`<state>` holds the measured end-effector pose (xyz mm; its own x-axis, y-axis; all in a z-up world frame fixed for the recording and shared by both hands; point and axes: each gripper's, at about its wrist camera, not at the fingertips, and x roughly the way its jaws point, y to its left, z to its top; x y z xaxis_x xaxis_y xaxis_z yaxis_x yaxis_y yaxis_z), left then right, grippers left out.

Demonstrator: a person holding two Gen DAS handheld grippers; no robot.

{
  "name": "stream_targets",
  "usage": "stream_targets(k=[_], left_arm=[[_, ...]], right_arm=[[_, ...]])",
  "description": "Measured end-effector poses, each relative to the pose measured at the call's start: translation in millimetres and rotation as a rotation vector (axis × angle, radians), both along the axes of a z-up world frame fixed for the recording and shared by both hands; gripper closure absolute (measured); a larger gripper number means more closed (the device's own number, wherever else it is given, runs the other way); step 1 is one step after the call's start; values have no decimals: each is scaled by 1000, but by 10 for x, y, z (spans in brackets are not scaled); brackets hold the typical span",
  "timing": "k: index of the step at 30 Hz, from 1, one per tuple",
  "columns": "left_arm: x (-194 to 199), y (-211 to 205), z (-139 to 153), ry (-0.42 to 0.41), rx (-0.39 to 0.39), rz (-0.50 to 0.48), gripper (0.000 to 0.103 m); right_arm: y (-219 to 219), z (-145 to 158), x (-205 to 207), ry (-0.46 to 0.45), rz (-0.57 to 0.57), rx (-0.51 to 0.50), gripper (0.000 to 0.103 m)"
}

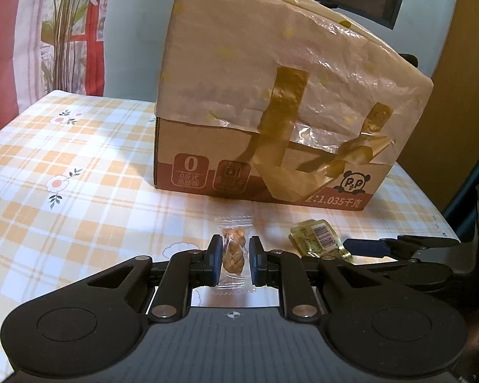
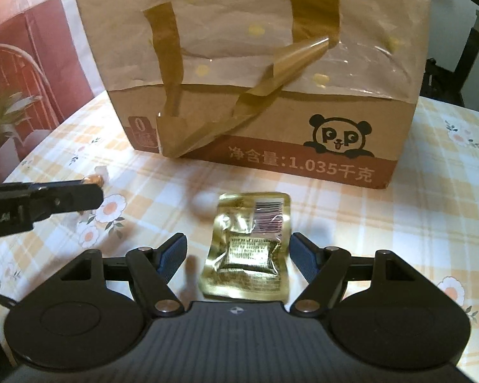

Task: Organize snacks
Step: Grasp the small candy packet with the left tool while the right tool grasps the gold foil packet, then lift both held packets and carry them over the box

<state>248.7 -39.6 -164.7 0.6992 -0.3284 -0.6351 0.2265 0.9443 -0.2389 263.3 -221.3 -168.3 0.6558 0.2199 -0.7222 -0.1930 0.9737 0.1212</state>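
Observation:
A clear-wrapped brown twisted snack [image 1: 233, 250] lies on the checked tablecloth between the fingers of my left gripper [image 1: 234, 260]. The jaws stand close on either side of it; a thin gap still shows on each side. A gold foil snack packet [image 2: 250, 245] with a barcode lies between the wide-open fingers of my right gripper [image 2: 238, 257], apart from both pads. The packet also shows in the left wrist view [image 1: 319, 239], with the right gripper [image 1: 396, 245] beside it. The left gripper [image 2: 89, 191] shows at the left of the right wrist view.
A cardboard box [image 1: 271, 172] with a panda logo, covered by a taped plastic sheet, stands on the table right behind both snacks; it also fills the right wrist view [image 2: 271, 127]. A plant [image 2: 0, 111] and red-white curtain are at the far left. The table edge [image 1: 437, 210] runs right.

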Motion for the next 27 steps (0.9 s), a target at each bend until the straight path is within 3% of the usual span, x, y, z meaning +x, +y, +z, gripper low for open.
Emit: stream_targets(k=[3,5,14,27], left_arm=[[-12,2,1,-1,3,-2,85],[-17,10,4,-3,1,0,85],[-49,10,18,-12,2,-8,85],[-85,-3,85,-40,12,-19,85]], right_arm=[[117,-38,-22,-26,8,-73,32],[157,-67,-93,-58,39,-126,38],[-51,-48,-317,-121,20,-44,54],[-249,142,-520,-203,-30,-7,54]])
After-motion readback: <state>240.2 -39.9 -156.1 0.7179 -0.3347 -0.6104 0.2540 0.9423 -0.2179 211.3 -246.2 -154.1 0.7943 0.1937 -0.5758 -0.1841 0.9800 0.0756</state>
